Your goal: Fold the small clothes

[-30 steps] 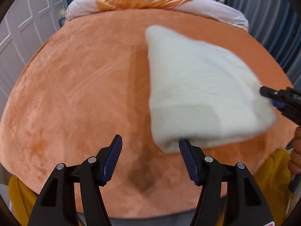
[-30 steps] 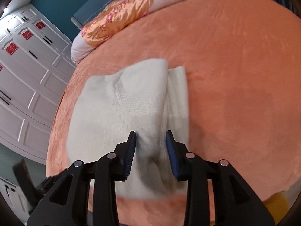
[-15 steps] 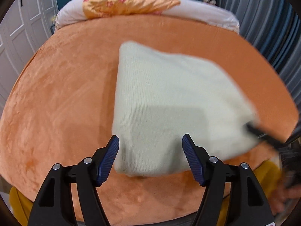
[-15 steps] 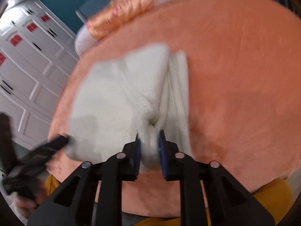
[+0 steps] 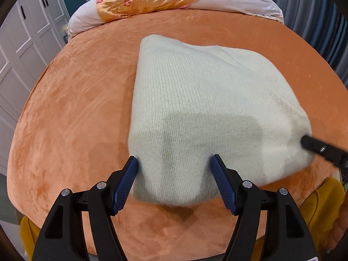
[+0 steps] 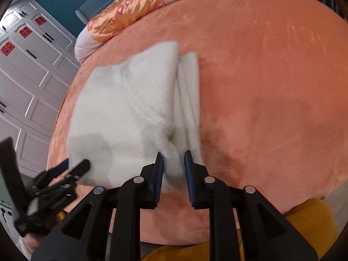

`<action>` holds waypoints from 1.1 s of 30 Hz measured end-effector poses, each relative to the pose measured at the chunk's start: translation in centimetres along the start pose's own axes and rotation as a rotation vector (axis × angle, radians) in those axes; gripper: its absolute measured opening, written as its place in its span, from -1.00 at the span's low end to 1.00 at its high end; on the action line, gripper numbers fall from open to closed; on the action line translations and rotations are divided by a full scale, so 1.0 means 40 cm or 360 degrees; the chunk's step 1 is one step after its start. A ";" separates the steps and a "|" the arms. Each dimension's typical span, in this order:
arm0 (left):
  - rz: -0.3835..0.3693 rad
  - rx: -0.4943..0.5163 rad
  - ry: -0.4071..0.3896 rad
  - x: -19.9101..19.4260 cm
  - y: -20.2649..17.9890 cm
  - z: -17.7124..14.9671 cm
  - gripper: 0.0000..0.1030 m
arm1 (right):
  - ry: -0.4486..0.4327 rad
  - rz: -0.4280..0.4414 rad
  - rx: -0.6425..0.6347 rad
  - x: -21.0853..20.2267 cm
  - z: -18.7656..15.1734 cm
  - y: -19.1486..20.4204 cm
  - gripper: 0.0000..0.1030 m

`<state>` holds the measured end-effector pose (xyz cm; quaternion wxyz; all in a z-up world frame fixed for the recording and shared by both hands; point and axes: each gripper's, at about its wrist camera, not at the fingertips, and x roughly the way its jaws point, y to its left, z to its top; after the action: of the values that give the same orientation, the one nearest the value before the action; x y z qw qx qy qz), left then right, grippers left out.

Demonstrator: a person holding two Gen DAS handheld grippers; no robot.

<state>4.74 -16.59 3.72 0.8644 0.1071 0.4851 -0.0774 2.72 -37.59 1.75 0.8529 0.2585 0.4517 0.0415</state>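
cream knitted garment (image 5: 206,100) lying folded on the orange bed cover (image 5: 76,108), with both tongs working at its near edge.

the left tongs (image 5: 174,169) are standing released, their blue pads straddling the near left corner of the garment, the left pad just beside its edge and the knit lying loose between them. the right tongs (image 6: 174,163) are opening at this moment, a bunched ridge of knit sitting between their pads (image 6: 159,167) at the near right corner; in the left wrist view their black tip (image 5: 319,150) is showing at that corner. a narrower folded strip (image 6: 189,91) is lying along the garment's right side. a gold floral pillow (image 5: 150,0) is resting at the far end of the bed.
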 end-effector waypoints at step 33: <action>-0.0150 -0.0400 0.0078 -0.027 0.167 -0.037 0.32 | 0.0281 -0.0109 -0.0508 0.230 0.099 0.308 -0.63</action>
<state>4.56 -9.74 4.63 0.8543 -0.0232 0.5165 -0.0539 13.28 -25.74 2.56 0.8410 0.0997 0.5210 0.1060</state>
